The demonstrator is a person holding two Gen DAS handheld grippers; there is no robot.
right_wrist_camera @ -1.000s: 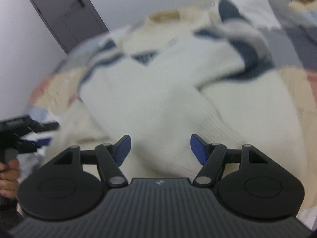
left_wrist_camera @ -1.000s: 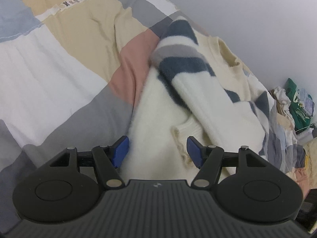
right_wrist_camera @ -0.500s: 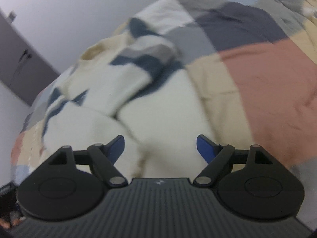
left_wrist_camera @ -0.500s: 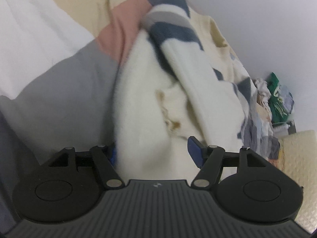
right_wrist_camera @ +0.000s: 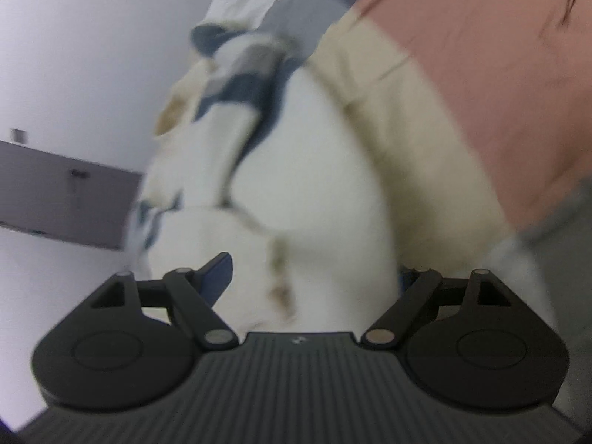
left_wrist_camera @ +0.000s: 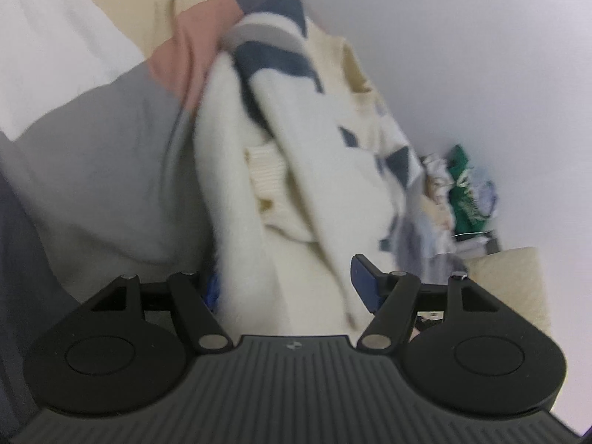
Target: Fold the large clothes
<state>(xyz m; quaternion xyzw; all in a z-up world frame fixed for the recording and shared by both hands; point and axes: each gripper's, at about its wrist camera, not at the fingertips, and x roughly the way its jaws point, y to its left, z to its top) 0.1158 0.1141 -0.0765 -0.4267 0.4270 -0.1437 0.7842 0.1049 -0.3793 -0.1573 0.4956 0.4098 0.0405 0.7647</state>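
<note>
Both views are blurry, sweater (left_wrist_camera: 296, 192) hiding one pad each. Cream knit, navy-grey stripes, bunched on the bed (left_wrist_camera: 111, 170). My left claw (left_wrist_camera: 285, 285) gapes around it; right claw (right_wrist_camera: 314, 277) is opening, cloth between.

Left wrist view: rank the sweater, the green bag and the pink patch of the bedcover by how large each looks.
1. Sweater: by far the largest, running from the jaws up the middle of the frame.
2. Pink patch.
3. Green bag: smallest, though it lies farthest from the camera, so its true size is unsure.
</note>
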